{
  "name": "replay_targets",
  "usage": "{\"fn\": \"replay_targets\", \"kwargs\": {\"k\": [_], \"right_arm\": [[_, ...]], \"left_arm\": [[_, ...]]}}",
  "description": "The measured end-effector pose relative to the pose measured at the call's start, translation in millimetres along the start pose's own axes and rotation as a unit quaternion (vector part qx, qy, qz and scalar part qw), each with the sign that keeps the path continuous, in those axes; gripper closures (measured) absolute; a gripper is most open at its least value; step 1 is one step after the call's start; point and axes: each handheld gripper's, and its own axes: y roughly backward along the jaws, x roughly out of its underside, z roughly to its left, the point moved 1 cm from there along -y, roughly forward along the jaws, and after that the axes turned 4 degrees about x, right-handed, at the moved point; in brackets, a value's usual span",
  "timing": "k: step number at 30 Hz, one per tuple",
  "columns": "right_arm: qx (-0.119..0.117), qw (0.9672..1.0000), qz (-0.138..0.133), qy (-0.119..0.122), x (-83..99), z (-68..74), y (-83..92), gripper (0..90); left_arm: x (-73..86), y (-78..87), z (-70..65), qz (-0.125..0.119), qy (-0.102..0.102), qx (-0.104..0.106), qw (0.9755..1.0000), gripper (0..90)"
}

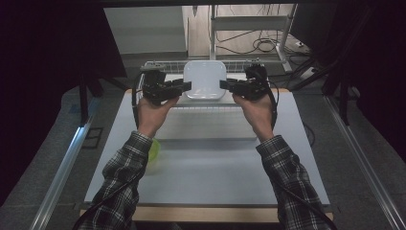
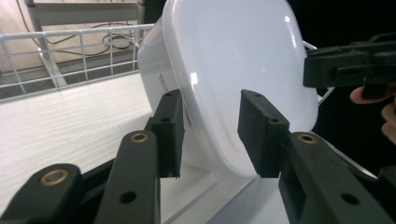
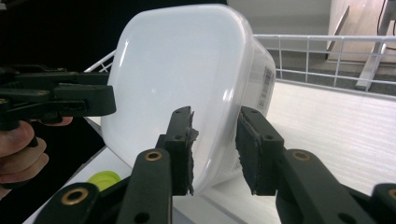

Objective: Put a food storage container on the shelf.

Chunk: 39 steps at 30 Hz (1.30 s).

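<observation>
Your sleeves point(image 1: 125, 165) are grey-and-white plaid flannel; your grippers' black plastic fingers point(image 2: 169, 130) carry brass-ringed pivots, with black cables trailing.

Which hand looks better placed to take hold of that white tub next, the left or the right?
Probably the right. The right gripper has the white tub's rim between its pads, almost touching. The left gripper also straddles the rim, but with more gap. It's close; both jaws look open.
</observation>
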Motion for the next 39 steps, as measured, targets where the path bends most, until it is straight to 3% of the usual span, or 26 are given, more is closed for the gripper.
{"fn": "replay_targets", "kwargs": {"k": [7, 21, 26, 31, 39], "right_arm": [[0.021, 0.9996, 0.008, 0.017, -3.8, 0.5, -6.4, 59.6], [0.026, 0.9996, -0.003, 0.008, -8.7, -1.9, -13.2, 56.2], [0.029, 0.9996, -0.005, 0.006, -10.4, -5.5, -14.7, 53.1], [0.025, 0.9995, -0.013, 0.013, -10.8, -5.3, -9.3, 48.6], [0.014, 0.9991, -0.02, 0.034, -4.3, -2.2, 2.1, 39.1]], "left_arm": [[-5.4, -3.9, 3.7, 0.011, -0.009, -0.019, 0.9997, 55.1], [-14.4, -13.4, 12.3, 0.005, -0.005, -0.044, 0.999, 47.7], [-16.3, -16.0, 11.9, 0.008, -0.013, -0.054, 0.9984, 44.3], [-16.2, -10.1, 8.6, 0.006, -0.02, -0.046, 0.9987, 40.4], [-5.0, 5.9, 1.7, 0.002, -0.035, -0.013, 0.9993, 31.0]]}}
